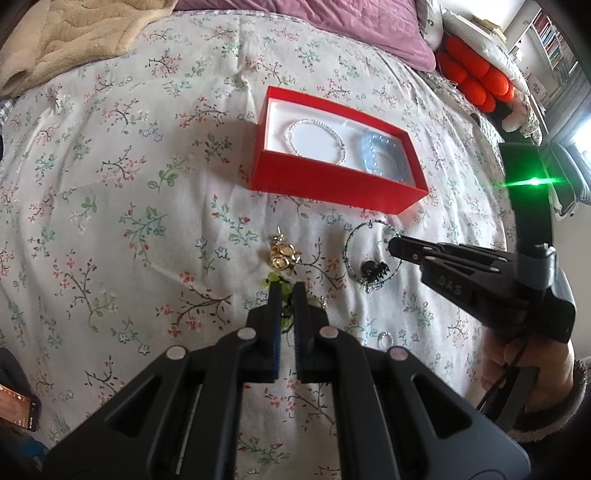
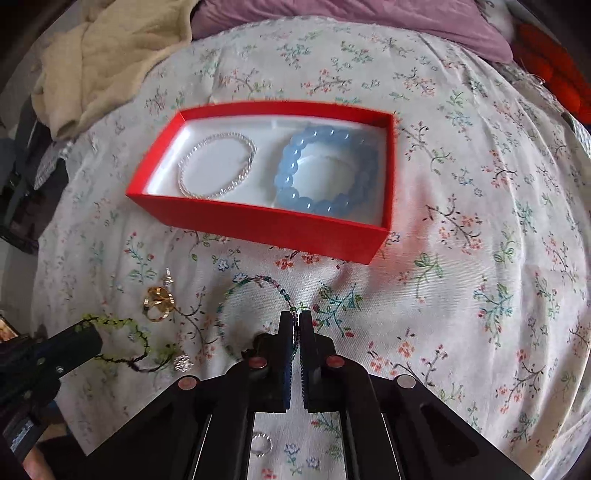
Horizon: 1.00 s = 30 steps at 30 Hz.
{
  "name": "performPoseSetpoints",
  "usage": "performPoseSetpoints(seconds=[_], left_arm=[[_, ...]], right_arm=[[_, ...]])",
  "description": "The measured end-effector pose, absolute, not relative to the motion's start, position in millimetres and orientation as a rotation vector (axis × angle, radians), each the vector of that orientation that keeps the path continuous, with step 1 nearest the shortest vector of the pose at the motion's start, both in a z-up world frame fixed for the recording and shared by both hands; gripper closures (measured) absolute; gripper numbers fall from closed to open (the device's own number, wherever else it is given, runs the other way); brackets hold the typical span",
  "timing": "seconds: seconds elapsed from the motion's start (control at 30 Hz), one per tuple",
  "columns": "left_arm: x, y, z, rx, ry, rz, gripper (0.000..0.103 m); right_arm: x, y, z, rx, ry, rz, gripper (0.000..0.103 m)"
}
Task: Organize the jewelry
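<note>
A red box (image 2: 258,221) (image 1: 332,184) on the floral bedspread holds a silver bracelet (image 2: 218,164) (image 1: 317,142) and a blue bead bracelet (image 2: 325,170) (image 1: 382,157). My right gripper (image 2: 295,317) (image 1: 393,245) is shut on a thin multicoloured bead bracelet (image 2: 255,284) (image 1: 373,254) that lies in front of the box. My left gripper (image 1: 286,288) (image 2: 86,332) is shut on a green and black bead bracelet (image 2: 125,347) (image 1: 275,278). A gold earring (image 1: 282,256) (image 2: 159,302) lies between the two bracelets.
A silver ring (image 2: 262,445) (image 1: 386,338) and a small sparkly stud (image 2: 183,363) lie near my grippers. A beige blanket (image 2: 110,55) and a purple pillow (image 1: 351,22) lie at the far side. A red knitted item (image 1: 476,79) is at the far right.
</note>
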State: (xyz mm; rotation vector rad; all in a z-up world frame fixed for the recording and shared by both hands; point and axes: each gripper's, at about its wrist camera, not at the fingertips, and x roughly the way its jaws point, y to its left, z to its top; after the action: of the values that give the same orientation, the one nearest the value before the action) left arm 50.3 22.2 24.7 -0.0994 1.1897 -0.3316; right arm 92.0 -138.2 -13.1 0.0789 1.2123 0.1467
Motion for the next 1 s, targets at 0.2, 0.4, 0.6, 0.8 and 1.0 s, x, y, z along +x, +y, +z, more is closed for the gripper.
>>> performPoseSetpoints(seconds=[0.2,0.4,0.6,0.8,1.0], left_arm=[[48,23,33,-0.108,1.173,-0.332,0.097],[45,22,43,-0.111,1.146,-0.345,0.097],[44,19,45,-0.108,1.142,-0.349,0.097],[45,17,33,-0.099,1.175,-0.336,0.097],[50,19,28,-0.105,1.182,-0.341,0.097]], right_arm=[[76,-154,7,0.115,1.173,0.167,0.1],[67,-171,20,0.141,1.139,0.179,0.1],[67,-176,17,0.143,1.165,0.174,0.093],[80,-174,-5,0.103,1.232,0.131,0.08],[93,-168,-15,0.073,1.215,0.098,0.038]])
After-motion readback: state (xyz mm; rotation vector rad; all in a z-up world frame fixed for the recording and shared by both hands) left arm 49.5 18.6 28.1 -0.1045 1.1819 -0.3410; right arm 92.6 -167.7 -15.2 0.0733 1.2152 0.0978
